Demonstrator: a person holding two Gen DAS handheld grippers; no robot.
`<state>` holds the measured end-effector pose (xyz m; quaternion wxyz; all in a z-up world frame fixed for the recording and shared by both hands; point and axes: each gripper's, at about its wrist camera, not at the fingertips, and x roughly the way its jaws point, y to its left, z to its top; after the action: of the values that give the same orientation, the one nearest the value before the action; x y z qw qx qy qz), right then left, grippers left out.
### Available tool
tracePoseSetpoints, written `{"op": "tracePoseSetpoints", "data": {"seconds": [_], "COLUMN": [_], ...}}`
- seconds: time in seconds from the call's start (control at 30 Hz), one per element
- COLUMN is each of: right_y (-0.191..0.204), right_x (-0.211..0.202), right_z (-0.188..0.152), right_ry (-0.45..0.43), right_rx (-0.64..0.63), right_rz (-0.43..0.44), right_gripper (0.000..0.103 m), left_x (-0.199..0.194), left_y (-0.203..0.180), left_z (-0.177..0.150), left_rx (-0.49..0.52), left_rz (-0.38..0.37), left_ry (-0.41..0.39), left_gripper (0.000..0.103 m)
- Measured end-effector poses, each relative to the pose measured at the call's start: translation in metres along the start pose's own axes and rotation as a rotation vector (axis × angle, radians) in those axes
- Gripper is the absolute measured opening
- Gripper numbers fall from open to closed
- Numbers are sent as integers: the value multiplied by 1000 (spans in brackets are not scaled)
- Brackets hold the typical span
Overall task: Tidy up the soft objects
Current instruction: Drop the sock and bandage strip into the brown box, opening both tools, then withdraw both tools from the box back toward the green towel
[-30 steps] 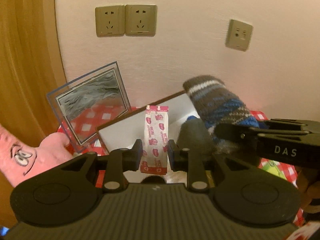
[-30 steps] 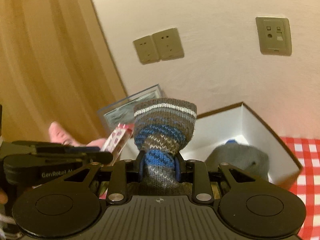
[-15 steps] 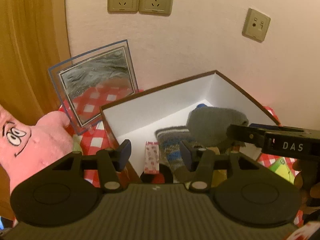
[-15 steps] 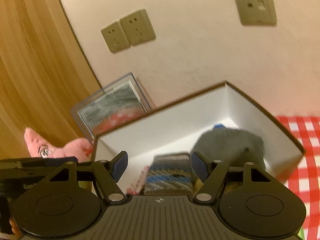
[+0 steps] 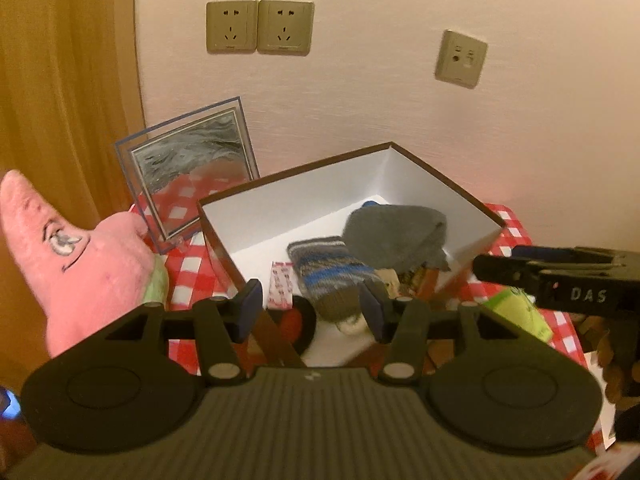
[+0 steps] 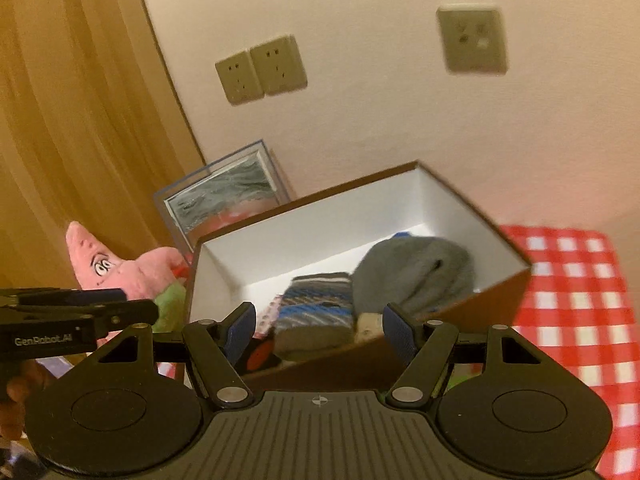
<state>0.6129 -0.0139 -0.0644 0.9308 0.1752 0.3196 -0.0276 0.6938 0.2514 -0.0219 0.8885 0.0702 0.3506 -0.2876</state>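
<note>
A brown-rimmed cardboard box with white inner walls holds a knitted sock striped in grey, blue and white, a plain grey knitted hat and a white packet printed with red marks. The checked cloth is red and white; the plush starfish is pink.

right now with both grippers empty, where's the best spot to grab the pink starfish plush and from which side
Probably the tapering pointed arm of the pink starfish plush, the narrowest part and standing clear above the body. Come with the left gripper, which is nearer and open, from the front and above, away from the glass frame leaning just behind it. The body looks too wide for the jaws.
</note>
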Motion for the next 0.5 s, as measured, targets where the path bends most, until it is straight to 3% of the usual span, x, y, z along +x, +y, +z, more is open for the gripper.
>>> {"op": "tracePoseSetpoints", "data": {"seconds": [0.23,0.5], "right_y": [17,15], "right_x": [-75,-147], "right_z": [-37,-86], "right_ry": [-60,13], "right_rx": [-51,-6], "right_rz": [-14,55], "right_gripper": [70,70], "left_x": [-56,-112], "left_y": [-27,-78], "left_z": [-43,-103], "left_rx": [2,-46], "left_rz": [31,66], "left_ry": [-2,14], "left_gripper": [50,50]}}
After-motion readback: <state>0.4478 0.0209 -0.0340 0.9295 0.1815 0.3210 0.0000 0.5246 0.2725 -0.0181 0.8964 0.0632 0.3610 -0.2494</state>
